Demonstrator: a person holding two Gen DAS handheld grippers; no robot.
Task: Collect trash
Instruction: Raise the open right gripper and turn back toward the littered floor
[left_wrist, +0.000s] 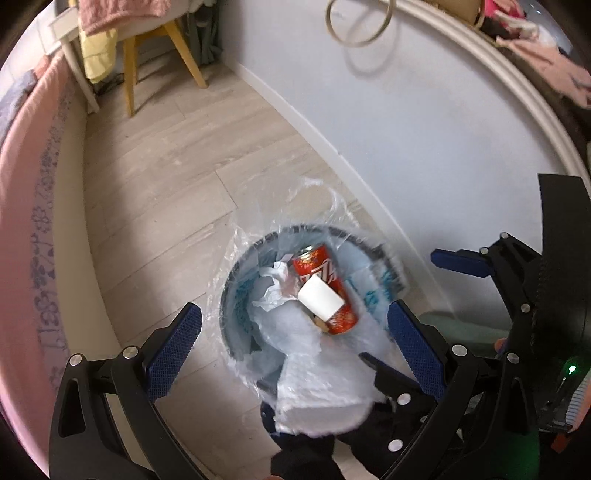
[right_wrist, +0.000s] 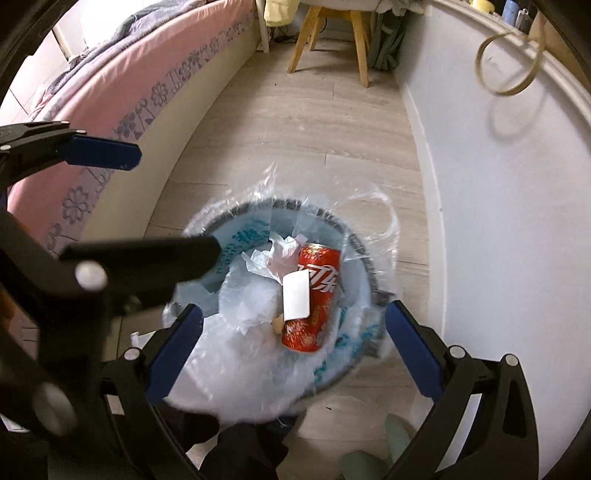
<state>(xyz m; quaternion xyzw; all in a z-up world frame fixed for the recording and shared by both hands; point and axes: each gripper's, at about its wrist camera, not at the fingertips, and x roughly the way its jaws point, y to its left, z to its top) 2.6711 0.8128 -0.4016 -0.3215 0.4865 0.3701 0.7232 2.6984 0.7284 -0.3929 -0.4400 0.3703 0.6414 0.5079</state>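
Trash lay in a bin (left_wrist: 236, 269) lined with a clear bag (left_wrist: 317, 199), standing on the floor (left_wrist: 177, 177) just beside the wall (left_wrist: 424, 122), with a bed (right_wrist: 122, 96) on the other side. Judging by looks, the load would handle lightly: a red can (left_wrist: 325, 291), thin-walled and likely to dent under a hard squeeze, crumpled paper (left_wrist: 275, 284) that would crush and slip, and a small white card (left_wrist: 320, 298) lying across the can, flat and hard to pinch. The bag seemed slippery and easily torn; its loose rim, bunched over the bin's edge, looked the best place to take hold, gathering a fold rather than a single layer. The can lay on its side, its top end toward the far rim. A larger white sheet (left_wrist: 317, 398) sat at the near rim, blurred in both views.

The left gripper (left_wrist: 295, 328) hung above the bin with its fingers spread wide and nothing between them. The right gripper (right_wrist: 295, 325) was likewise spread and empty, over the near side of the bin. Both were apart from the trash; neither touched the bag, as far as could be told.
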